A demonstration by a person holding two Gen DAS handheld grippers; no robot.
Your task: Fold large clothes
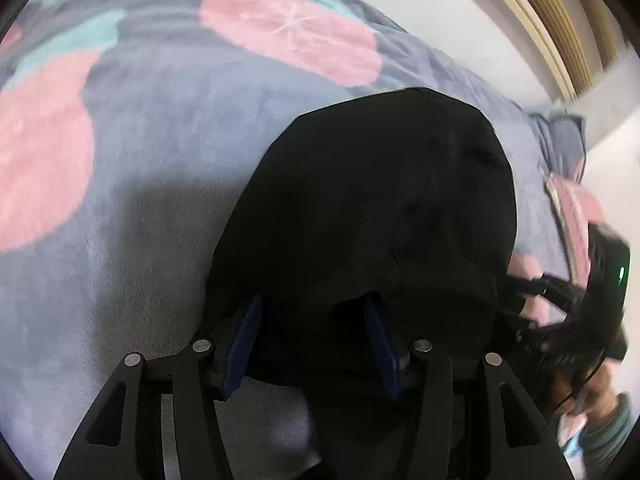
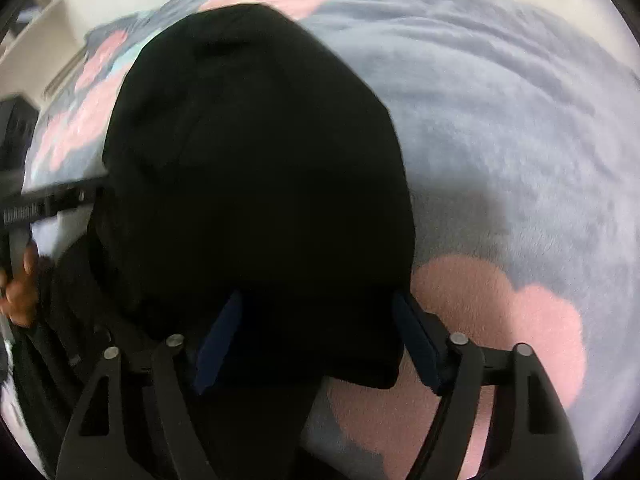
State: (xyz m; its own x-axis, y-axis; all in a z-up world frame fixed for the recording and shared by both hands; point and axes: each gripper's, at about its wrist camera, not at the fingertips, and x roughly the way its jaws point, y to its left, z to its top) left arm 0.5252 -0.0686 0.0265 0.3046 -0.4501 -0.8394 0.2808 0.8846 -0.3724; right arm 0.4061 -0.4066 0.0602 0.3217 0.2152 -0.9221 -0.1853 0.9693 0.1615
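A large black garment (image 1: 380,208) lies in a folded heap on a grey-blue blanket with pink flowers. In the left wrist view my left gripper (image 1: 312,340) stands open, its blue-padded fingers (image 1: 244,340) spread, with the garment's near edge draped over and between them. In the right wrist view the same black garment (image 2: 256,168) fills the middle, and my right gripper (image 2: 316,344) is open wide, its fingers (image 2: 416,344) straddling the cloth's near edge. The fingertips of both are hidden under cloth. The other gripper shows at the edge of each view (image 1: 576,320) (image 2: 40,204).
The blanket (image 1: 140,152) covers a bed and spreads wide around the garment (image 2: 520,140). A pale wall and wooden trim (image 1: 552,20) lie beyond the bed's far side. A hand (image 2: 20,296) holds the left gripper at the left edge.
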